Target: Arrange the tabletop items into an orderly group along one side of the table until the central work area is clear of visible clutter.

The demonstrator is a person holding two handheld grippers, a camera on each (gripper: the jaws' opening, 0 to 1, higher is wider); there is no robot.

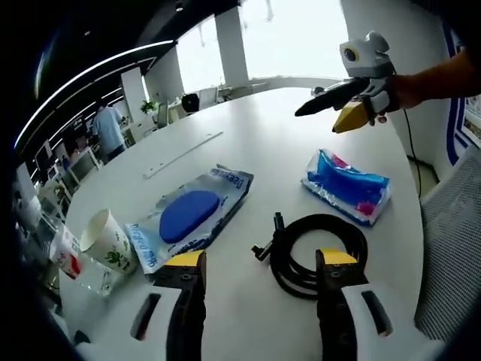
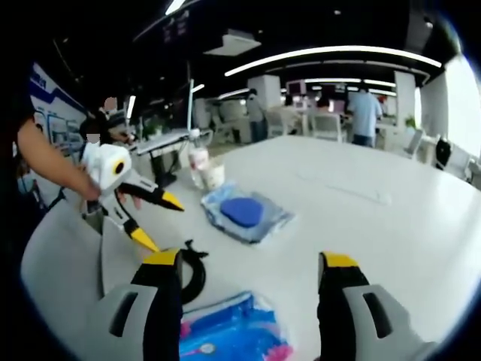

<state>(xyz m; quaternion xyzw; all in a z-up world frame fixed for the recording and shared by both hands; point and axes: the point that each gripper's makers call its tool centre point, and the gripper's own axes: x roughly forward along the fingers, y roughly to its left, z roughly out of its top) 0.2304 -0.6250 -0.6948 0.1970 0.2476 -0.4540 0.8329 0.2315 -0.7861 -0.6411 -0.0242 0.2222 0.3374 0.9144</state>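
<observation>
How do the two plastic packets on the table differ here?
The packet with the blue disc is clear with a silvery edge and one round dark-blue shape inside; the blue and pink packet is brightly printed. The first lies near the paper cup, the second beyond the black cable coil. Both lie flat, ungripped.

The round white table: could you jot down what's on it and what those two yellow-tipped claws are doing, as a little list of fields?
table: white, round
coiled black cable: flat, just ahead of the left gripper
blue pouch with round pad: left of cable
blue-pink packet: below the right gripper
paper cup: at table edge
left gripper: open, holding nothing
right gripper: open, holding nothing
</observation>
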